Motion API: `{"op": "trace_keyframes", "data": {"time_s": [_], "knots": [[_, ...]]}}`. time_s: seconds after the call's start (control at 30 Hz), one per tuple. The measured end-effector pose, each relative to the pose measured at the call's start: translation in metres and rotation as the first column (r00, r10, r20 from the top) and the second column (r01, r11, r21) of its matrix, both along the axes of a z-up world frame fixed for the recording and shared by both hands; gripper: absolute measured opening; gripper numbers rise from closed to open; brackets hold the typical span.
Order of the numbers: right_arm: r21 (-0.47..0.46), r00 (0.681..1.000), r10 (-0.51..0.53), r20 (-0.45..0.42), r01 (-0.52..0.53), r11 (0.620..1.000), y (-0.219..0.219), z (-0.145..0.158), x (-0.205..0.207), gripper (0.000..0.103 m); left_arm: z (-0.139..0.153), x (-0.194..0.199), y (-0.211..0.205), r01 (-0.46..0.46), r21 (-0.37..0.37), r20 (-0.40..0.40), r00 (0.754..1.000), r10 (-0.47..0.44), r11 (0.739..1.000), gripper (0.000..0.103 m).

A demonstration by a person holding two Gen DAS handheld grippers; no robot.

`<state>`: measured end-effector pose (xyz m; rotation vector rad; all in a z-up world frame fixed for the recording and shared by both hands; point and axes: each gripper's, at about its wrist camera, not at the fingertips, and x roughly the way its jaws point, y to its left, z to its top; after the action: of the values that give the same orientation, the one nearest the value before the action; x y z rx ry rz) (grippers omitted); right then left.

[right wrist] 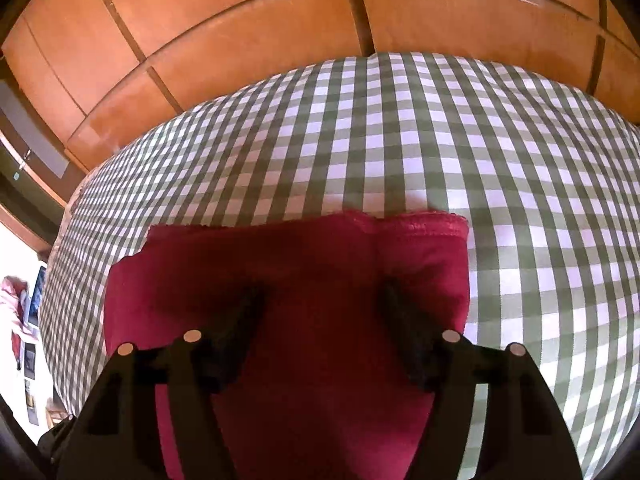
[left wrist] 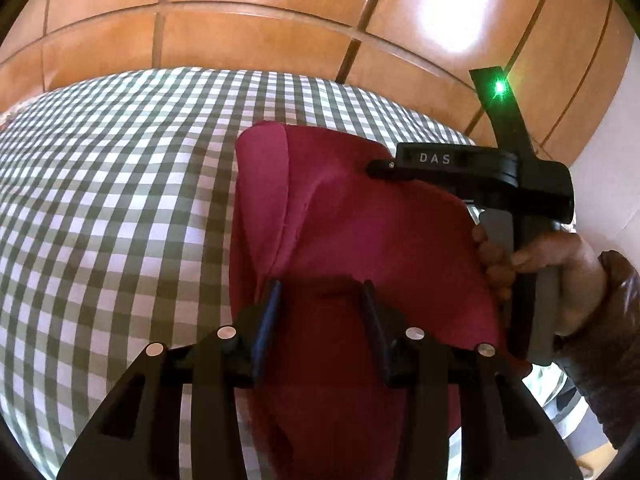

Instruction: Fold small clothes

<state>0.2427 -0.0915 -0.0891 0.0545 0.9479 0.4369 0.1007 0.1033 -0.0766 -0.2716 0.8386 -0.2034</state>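
Left wrist view first: the left gripper (left wrist: 320,292) hangs over the red garment (left wrist: 340,208), jaws partly spread, cloth showing plainly in the gap and neither pad pressing on it. That garment lies on the checked bedcover (left wrist: 120,200), with the wooden wardrobe (left wrist: 240,40) beyond its far side. From this angle the garment's long axis runs straight away from the gripper toward the wardrobe, a raised fold line climbing its left part. On the garment's right edge sits the right gripper (left wrist: 400,168), carried by the person's hand (left wrist: 560,264).

Right wrist view now: the right gripper (right wrist: 320,300) stands wide apart over the garment (right wrist: 304,264), nothing pinched, the frilled hem lying crosswise just beyond its fingertips. Both tools hover over the cloth; the left looks nearer the middle, the right nearer that hem, so I'd judge the right better placed to take an edge.
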Motion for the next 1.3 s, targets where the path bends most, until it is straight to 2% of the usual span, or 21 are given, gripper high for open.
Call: {"op": "trace_keyframes", "data": {"time_s": [0.03,0.1,0.13,0.17,0.33,0.43,0.5,0.57,0.7,0.77,1.03,1.17,1.23,1.3], "knots": [[0.005,1.0,0.001,0.006,-0.001,1.0,0.0,0.003,-0.002,0.069,0.005,-0.002,-0.002,-0.006,0.01,0.005,1.0,0.006,1.0,0.041],[0.03,0.999,0.004,0.035,-0.005,1.0,-0.007,0.015,-0.014,0.082,0.013,-0.01,-0.005,-0.021,0.035,0.031,0.999,0.02,0.999,0.045],[0.044,0.998,-0.001,0.06,-0.002,0.999,-0.012,0.022,-0.021,0.084,0.016,-0.012,-0.006,-0.035,0.048,0.041,0.999,0.033,0.998,0.057],[0.057,0.997,0.0,0.083,-0.005,0.998,-0.018,0.029,-0.032,0.084,0.019,-0.014,-0.005,-0.051,0.057,0.049,0.998,0.048,0.997,0.061],[0.085,0.991,0.032,0.133,-0.043,0.995,-0.033,0.045,-0.076,0.084,0.02,-0.027,0.0,-0.082,0.055,0.045,0.996,0.08,0.995,0.061],[0.096,0.987,0.071,0.142,-0.085,0.992,-0.038,0.046,-0.102,0.077,0.02,-0.033,0.002,-0.09,0.06,0.05,0.995,0.087,0.994,0.061],[0.106,0.986,0.101,0.135,-0.116,0.988,-0.042,0.045,-0.121,0.065,0.021,-0.038,0.001,-0.092,0.068,0.054,0.995,0.089,0.993,0.061],[0.098,0.983,0.123,0.133,-0.137,0.986,-0.043,0.042,-0.136,0.059,0.021,-0.041,0.0,-0.094,0.076,0.059,0.994,0.089,0.993,0.061],[0.095,0.984,0.128,0.126,-0.14,0.986,-0.044,0.035,-0.158,0.059,0.022,-0.043,-0.001,-0.097,0.078,0.059,0.994,0.092,0.992,0.061],[0.085,0.984,0.129,0.126,-0.14,0.986,-0.045,0.033,-0.164,0.059,0.022,-0.044,0.0,-0.103,0.074,0.057,0.993,0.099,0.992,0.066],[0.016,0.983,0.145,0.114,-0.147,0.989,-0.038,0.013,-0.173,0.059,0.017,-0.045,0.0,-0.112,0.072,0.047,0.993,0.109,0.991,0.066],[-0.033,0.979,0.152,0.136,-0.149,0.988,-0.03,0.004,-0.173,0.06,0.009,-0.042,0.0,-0.114,0.065,0.027,0.993,0.112,0.991,0.066],[-0.028,0.979,0.155,0.129,-0.153,0.988,-0.031,0.007,-0.172,0.061,0.006,-0.043,0.003,-0.123,0.053,0.023,0.992,0.122,0.991,0.071],[0.008,0.98,0.166,0.111,-0.168,0.986,-0.036,0.01,-0.169,0.066,0.005,-0.043,0.005,-0.123,0.044,0.022,0.992,0.122,0.991,0.071]]}}
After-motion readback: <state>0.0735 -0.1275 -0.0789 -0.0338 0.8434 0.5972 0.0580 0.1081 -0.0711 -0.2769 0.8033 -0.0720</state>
